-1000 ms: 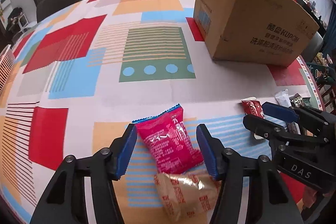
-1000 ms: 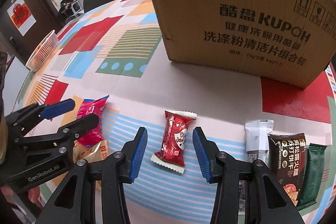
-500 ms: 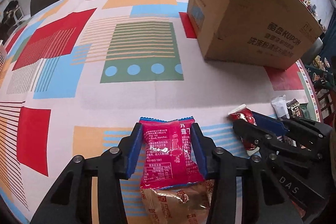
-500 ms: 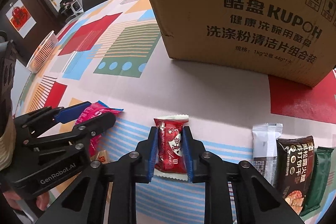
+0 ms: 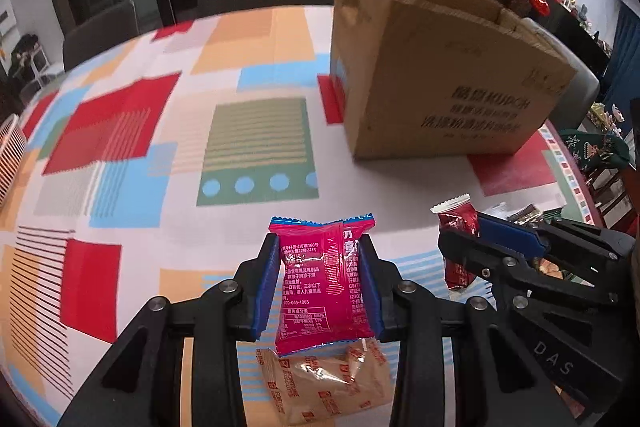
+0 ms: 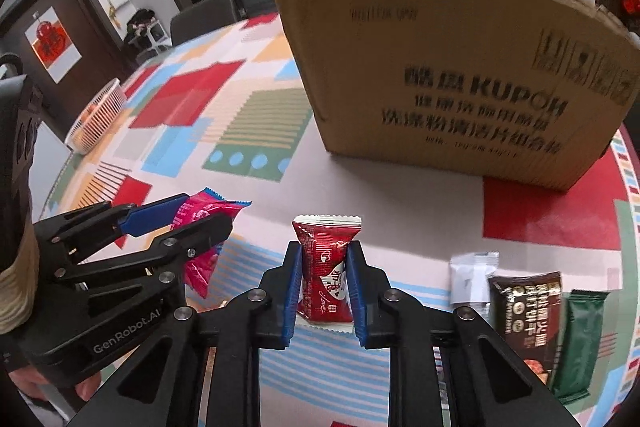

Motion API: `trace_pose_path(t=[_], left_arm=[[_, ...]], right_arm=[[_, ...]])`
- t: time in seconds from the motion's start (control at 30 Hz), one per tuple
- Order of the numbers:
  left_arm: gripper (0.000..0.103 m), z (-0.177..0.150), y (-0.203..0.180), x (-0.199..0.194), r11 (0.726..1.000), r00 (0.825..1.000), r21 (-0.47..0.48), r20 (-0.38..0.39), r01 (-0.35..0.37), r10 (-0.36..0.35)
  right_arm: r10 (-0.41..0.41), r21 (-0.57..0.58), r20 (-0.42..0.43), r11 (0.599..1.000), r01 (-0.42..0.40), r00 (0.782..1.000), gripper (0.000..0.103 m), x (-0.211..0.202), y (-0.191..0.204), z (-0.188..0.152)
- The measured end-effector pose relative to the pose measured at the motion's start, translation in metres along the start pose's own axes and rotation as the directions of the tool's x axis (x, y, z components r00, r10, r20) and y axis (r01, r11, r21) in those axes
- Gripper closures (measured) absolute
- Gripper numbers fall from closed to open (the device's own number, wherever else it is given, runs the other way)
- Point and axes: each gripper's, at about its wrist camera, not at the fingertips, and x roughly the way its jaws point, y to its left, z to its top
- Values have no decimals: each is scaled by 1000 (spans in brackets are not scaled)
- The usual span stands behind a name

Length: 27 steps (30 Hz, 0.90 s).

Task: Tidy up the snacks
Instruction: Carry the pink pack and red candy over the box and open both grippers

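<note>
Left wrist view: the left tool (image 5: 323, 283) is closed on a glossy pink packet (image 5: 322, 287), crinkled foil with a serrated blue top, above a tan packet (image 5: 326, 383) on the patterned tabletop (image 5: 132, 155). A corrugated box (image 5: 444, 79) stands beyond.

Right wrist view: the right tool (image 6: 323, 291) pinches a shiny red packet (image 6: 326, 267). Only here show a white sachet (image 6: 472, 277), brown bar (image 6: 524, 315), green bar (image 6: 580, 339) and wire basket (image 6: 98, 115).

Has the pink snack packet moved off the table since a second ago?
Yes. The left claw has lifted the pink snack packet above the tan packet, toward the cardboard box.
</note>
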Motion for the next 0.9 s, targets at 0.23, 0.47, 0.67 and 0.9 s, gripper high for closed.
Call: trace_pose_path(t=[0.23,0.47,0.67,0.9], left_arm=[[65,7,-17,-36,1000,996,23,85,-2,0],[65,16,-35,-73,1000,985,28,170,13,-17],[65,22,-56,-105,998,971,53,235,20,-32],[65,33,-75,-130,997,956,73,289,25,-45]], right_arm=[[-1,-7,76,1000,2,997,80,-37,-3,3],[8,-4,155,1000,-7,988,80,-83,-11,6],[16,-1,228,1000,-16,974,80,-123,-18,7],[26,9,293,999,-30,956,80,-158,-27,11]])
